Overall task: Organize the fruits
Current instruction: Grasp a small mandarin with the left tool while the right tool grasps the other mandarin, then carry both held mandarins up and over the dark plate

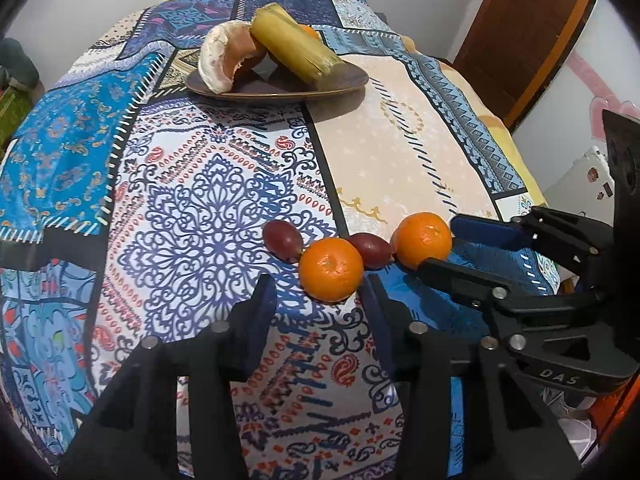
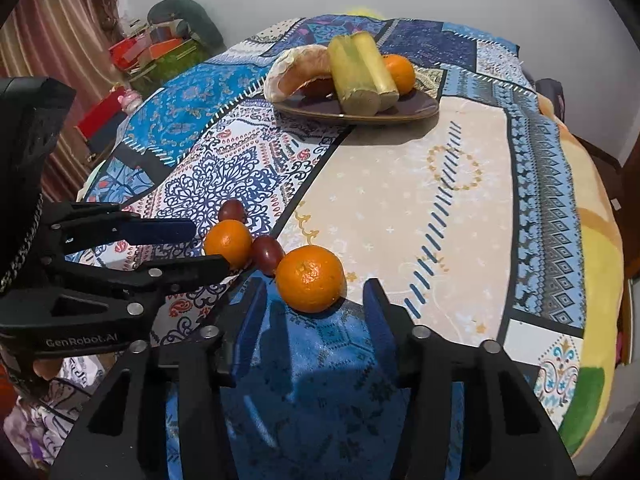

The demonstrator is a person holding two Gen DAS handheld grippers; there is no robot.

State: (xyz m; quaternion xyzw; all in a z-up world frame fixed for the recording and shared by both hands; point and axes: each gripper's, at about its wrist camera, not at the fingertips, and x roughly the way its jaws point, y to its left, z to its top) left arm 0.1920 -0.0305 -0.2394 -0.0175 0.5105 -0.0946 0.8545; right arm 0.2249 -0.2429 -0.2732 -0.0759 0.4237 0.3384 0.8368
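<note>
my left gripper (image 1: 320, 300) is spread wide with nothing in it, and the near orange (image 1: 331, 270) sits just ahead at 12 o'clock, right at the mouth of the fingers. my right gripper (image 2: 312, 300) is equally wide and empty, the far orange (image 2: 310, 278) just ahead of its tips at 12 o'clock. between the two oranges lies a dark red grape (image 1: 371, 250), with a second grape (image 1: 282, 239) at 10 o'clock from the near orange; all four touch or nearly touch in a short row on the patterned cloth (image 1: 224, 208).

i judge the oranges light, firm and a bit springy, with dimpled skin that grips well; take each across its widest part. round, so no real long axis, their stem dimples facing up toward me. the grapes look smooth, slick and easy to crush; their long axes run roughly 10 to 4 o'clock in the left view, so pinch gently across the short side.

the brown plate (image 1: 340, 84) sits far off at 12 o'clock, holding a peel-like piece (image 1: 218, 58), yellow-green stalks (image 1: 296, 42) and another orange.
</note>
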